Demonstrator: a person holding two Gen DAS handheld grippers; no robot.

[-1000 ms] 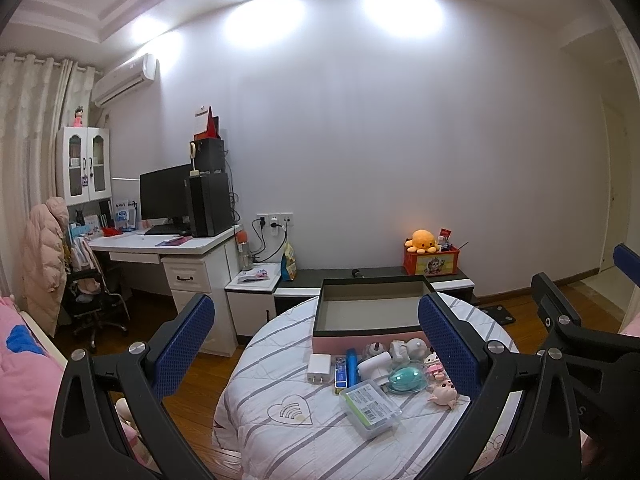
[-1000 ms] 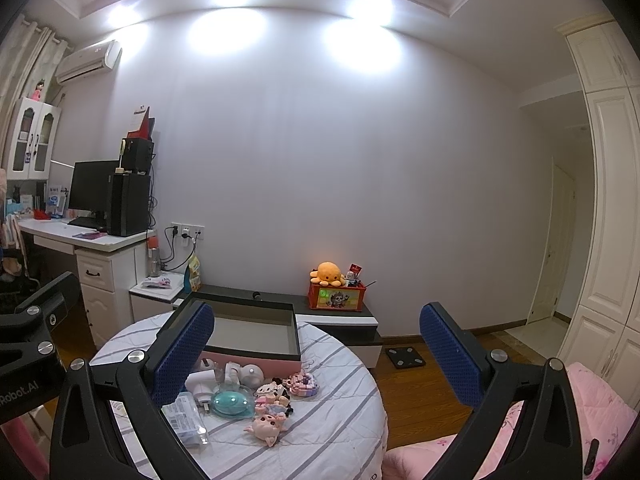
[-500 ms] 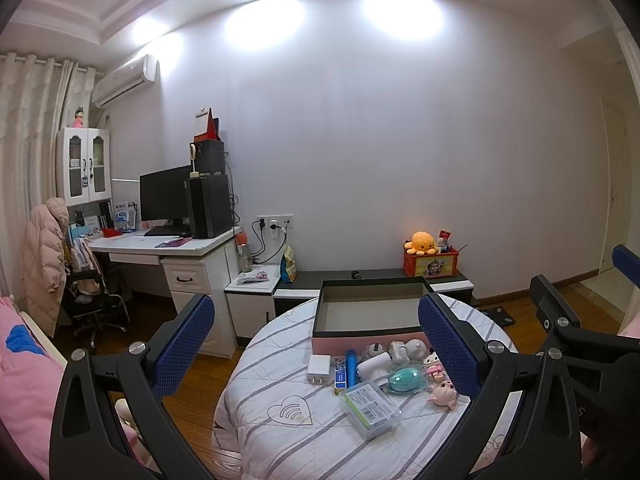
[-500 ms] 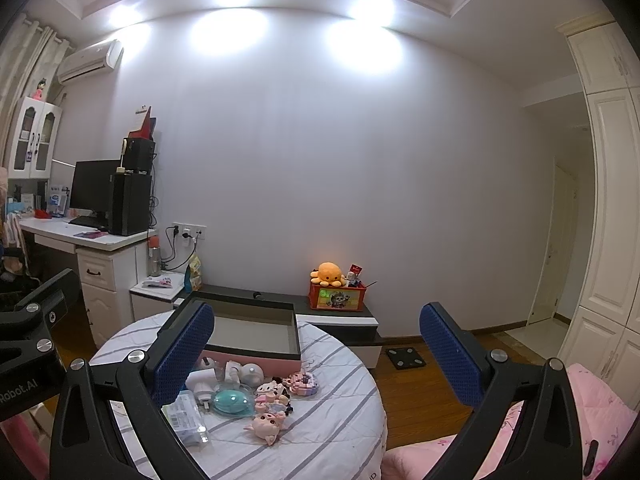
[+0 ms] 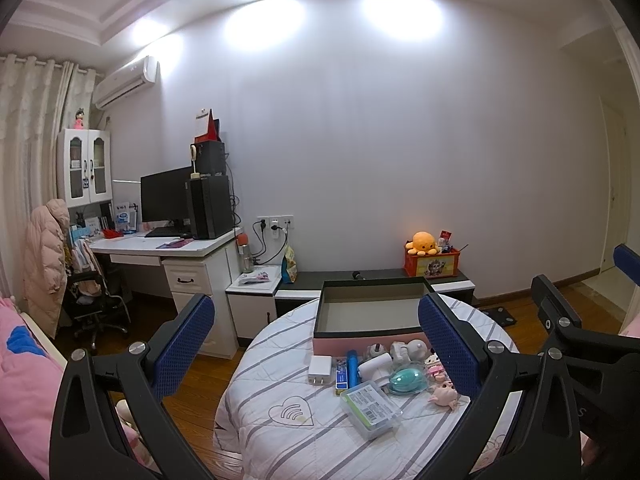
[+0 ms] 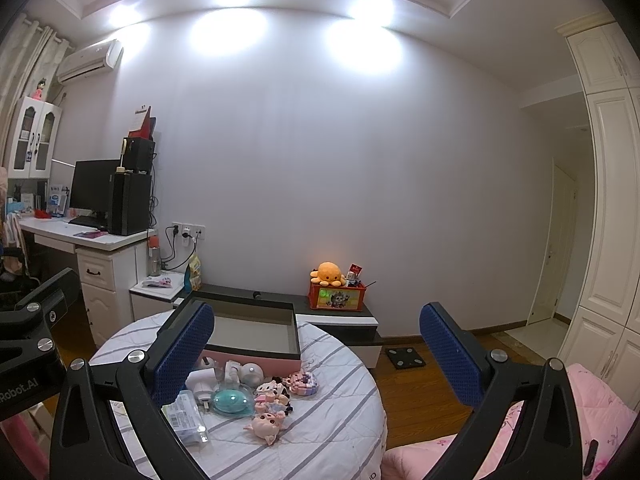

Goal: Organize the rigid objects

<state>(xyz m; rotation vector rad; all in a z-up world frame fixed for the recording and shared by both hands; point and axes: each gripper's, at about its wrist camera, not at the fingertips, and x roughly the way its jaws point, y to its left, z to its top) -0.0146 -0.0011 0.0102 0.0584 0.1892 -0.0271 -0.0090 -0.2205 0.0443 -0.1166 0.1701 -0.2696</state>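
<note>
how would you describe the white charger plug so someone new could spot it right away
Start at the round table with the striped cloth and find the open pink box at its far side. A row of small things lies in front of the box; the white charger plug is at its left end, beside a blue tube. It is the only plain white flat square block there.

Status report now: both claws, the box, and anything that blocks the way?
Left claw open, empty. Right claw open, empty. Box empty, small items on table in front of it. Nothing blocking.
</note>
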